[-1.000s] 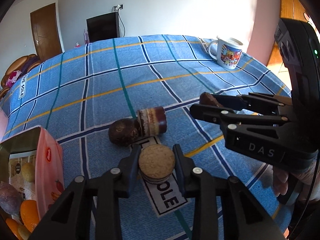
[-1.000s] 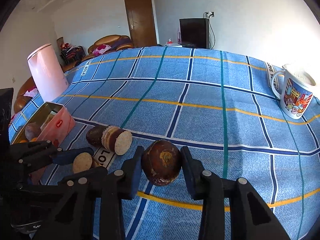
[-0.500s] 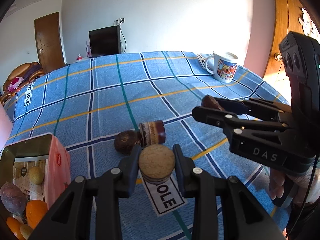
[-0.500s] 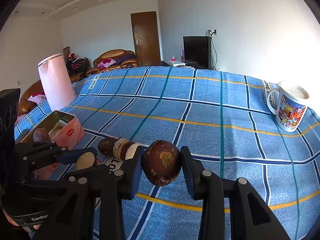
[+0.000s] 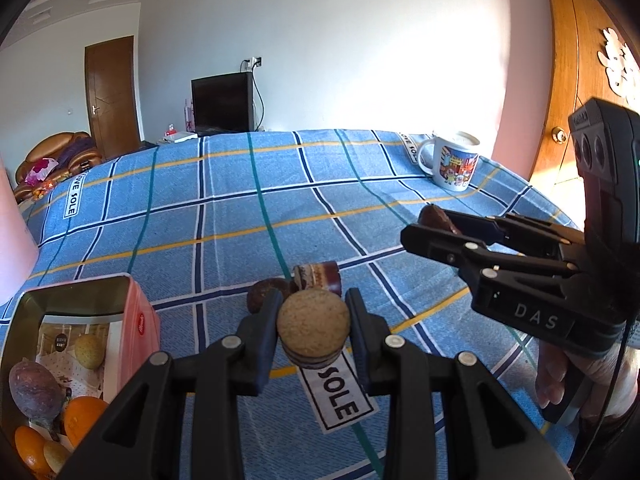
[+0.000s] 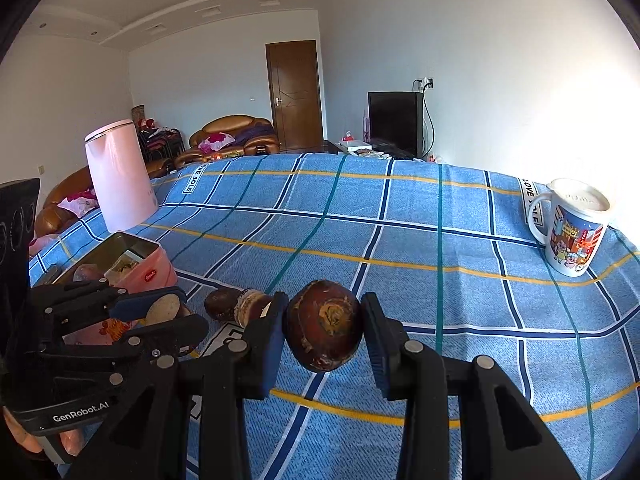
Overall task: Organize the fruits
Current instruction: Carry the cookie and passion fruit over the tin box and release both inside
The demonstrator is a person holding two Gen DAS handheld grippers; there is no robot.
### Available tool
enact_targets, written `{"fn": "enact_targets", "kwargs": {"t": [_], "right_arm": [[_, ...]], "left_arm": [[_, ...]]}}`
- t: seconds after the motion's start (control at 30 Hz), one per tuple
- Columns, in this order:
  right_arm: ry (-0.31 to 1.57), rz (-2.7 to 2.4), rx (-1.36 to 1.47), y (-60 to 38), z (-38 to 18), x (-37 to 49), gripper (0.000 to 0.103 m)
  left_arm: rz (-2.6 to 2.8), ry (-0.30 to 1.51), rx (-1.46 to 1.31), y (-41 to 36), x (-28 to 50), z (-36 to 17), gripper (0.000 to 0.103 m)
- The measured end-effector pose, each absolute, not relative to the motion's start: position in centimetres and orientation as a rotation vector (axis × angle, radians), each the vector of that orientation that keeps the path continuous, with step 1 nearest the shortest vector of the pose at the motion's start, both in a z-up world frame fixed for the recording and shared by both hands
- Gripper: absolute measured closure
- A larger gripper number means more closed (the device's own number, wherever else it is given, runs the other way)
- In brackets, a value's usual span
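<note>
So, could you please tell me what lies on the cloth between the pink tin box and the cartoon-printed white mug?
In the right wrist view, only bare blue checked tablecloth lies between pink tin box and cartoon-printed white mug.

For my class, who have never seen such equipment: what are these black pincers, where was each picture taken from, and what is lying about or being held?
No robot here: a person holds a two-finger claw in each hand, with a camera looking along its fingers. The left claw grips a cut fruit half, tan flesh showing; its view catches the right claw from the side. The right claw's view shows it gripping a whole brown fruit. On the blue checked cloth lie two more fruit pieces, a pink tin holding fruit, a cartoon mug and a pink kettle.
</note>
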State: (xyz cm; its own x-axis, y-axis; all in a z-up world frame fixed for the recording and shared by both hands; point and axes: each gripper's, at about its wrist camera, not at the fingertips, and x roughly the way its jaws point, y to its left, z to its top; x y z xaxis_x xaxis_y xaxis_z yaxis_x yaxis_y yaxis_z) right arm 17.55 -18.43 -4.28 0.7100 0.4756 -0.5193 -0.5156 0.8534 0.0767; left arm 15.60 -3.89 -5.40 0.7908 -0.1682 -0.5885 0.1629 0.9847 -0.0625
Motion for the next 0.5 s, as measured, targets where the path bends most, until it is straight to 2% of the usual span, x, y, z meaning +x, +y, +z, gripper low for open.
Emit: {"fn": "enact_targets", "kwargs": {"t": [0.5], "right_arm": [[0.484,0.550,-0.063,-19.0,-3.6,16.4,0.064]], "left_arm": [[-0.141,0.549,-0.013,-3.4,14.2,-4.6,0.069]]}}
